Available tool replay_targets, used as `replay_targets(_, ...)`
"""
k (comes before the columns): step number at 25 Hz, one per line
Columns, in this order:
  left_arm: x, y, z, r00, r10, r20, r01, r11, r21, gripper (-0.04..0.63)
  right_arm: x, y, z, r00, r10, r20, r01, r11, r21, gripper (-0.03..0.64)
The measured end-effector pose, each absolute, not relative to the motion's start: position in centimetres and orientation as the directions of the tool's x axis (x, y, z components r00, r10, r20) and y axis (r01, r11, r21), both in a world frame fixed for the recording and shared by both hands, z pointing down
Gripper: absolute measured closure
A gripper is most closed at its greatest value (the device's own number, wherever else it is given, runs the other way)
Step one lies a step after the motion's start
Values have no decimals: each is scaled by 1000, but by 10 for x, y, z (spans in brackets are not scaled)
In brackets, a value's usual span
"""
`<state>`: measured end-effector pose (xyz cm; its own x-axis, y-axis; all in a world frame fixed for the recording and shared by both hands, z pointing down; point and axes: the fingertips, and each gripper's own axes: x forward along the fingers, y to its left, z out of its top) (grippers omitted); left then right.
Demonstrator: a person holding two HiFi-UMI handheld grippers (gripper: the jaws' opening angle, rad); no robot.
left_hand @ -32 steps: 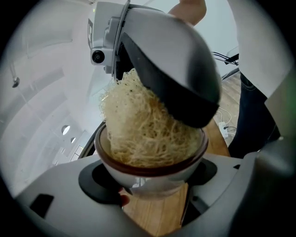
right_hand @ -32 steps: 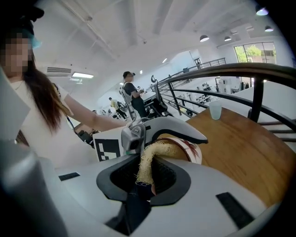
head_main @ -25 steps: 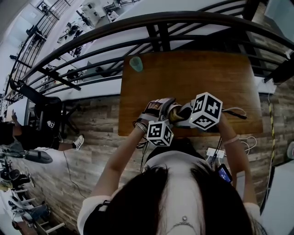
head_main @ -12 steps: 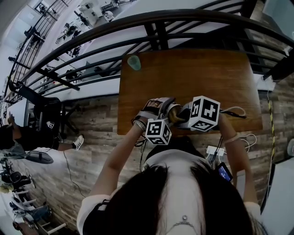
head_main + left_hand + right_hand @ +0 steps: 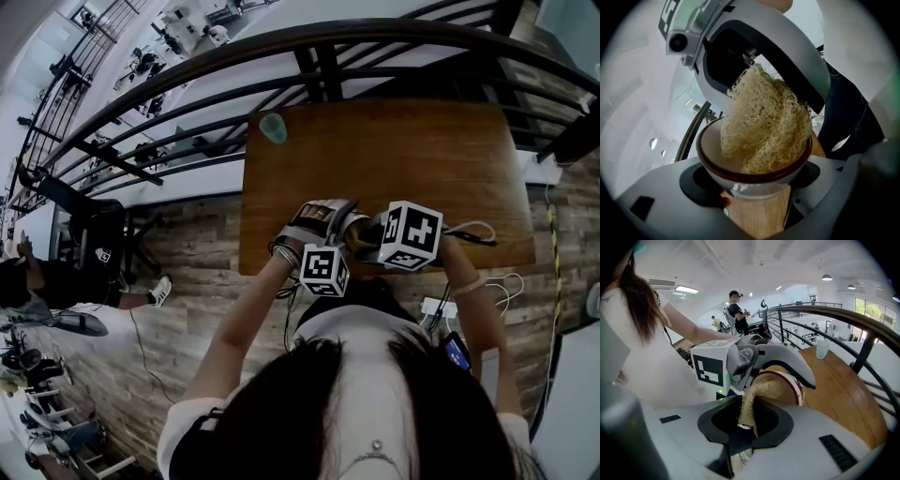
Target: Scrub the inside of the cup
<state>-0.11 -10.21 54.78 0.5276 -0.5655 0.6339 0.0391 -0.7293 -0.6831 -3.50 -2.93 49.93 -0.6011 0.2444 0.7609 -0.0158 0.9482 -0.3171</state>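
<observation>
Over the near edge of the table (image 5: 403, 150), both grippers meet, held clear of the surface.

1. Left gripper (image 5: 754, 182): jaws spread to the cup's width and pressed against its sides. The cup (image 5: 712, 150), white with a brown rim, is clamped between them with its mouth turned toward the right gripper.
2. Right gripper (image 5: 745, 420): jaws only narrowly apart and closed on the tail end of the loofah (image 5: 751, 404). The bulk of the loofah sits inside the cup, touching the inner wall and bulging above the rim.
3. A small glass (image 5: 273, 127) stands at the table's far left corner, well apart from both grippers.
4. A dark railing (image 5: 375, 42) runs beyond the far edge.
</observation>
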Motion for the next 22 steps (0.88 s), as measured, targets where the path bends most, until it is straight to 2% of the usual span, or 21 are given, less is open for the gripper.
replay_targets(12, 4, -99, 546, 532, -588, 610, 18, -712, -702, 189, -39, -32, 490, -708, 230, 668, -61, 922, -382, 534)
replay_targets(22, -4, -113, 539, 505, -642, 577, -44, -687, -726, 189, -47, -52, 477, -844, 134, 520, -143, 877, -458, 534)
